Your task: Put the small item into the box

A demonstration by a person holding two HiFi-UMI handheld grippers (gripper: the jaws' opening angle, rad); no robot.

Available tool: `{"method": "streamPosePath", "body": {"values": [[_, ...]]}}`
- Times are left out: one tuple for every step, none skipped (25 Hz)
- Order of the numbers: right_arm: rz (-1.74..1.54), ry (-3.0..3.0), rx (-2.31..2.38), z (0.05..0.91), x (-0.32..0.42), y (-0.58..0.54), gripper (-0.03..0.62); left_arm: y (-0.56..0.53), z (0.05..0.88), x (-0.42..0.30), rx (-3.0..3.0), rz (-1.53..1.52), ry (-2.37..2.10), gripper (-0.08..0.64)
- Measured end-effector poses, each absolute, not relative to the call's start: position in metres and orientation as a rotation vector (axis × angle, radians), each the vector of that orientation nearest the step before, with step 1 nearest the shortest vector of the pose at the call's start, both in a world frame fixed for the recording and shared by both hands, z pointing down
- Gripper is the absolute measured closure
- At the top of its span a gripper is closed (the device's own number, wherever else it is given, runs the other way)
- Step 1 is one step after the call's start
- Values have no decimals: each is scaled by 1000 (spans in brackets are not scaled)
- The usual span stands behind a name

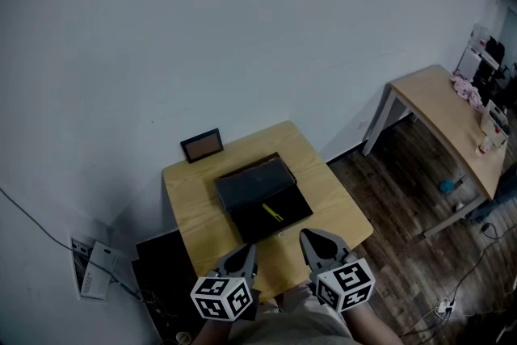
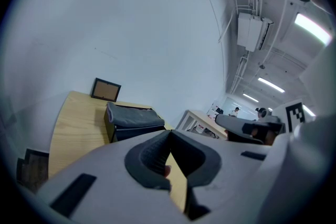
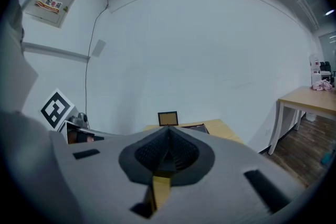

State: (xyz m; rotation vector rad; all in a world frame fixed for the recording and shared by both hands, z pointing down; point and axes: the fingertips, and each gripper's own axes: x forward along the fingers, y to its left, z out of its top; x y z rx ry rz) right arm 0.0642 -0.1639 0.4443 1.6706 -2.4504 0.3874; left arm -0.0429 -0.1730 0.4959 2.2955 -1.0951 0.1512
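Black box [image 3: 195, 127] mostly behind right claw [image 3: 169, 131]

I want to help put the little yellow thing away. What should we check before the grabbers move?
1. Left gripper empty: ok, jaws together with nothing between.
2. Right gripper empty: ok, the same.
3. Jaws ready to grab: not ok, both are shut.
4. Yellow item in sight: ok, it lies on the flat black part of the open box.
5. Item properly inside the box: cannot tell.
6. Picture frame out of the way: ok, it stands behind the box.
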Motion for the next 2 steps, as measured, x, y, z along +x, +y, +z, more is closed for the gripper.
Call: {"method": "streamPosePath", "body": {"values": [[379,-2454,1676,444,65,-165,592,-173,496,-43,2295,152,-1095,557],[372,-2457,1680,444,65,-165,592,-173,496,-43,2295,153,-1095,557]]}}
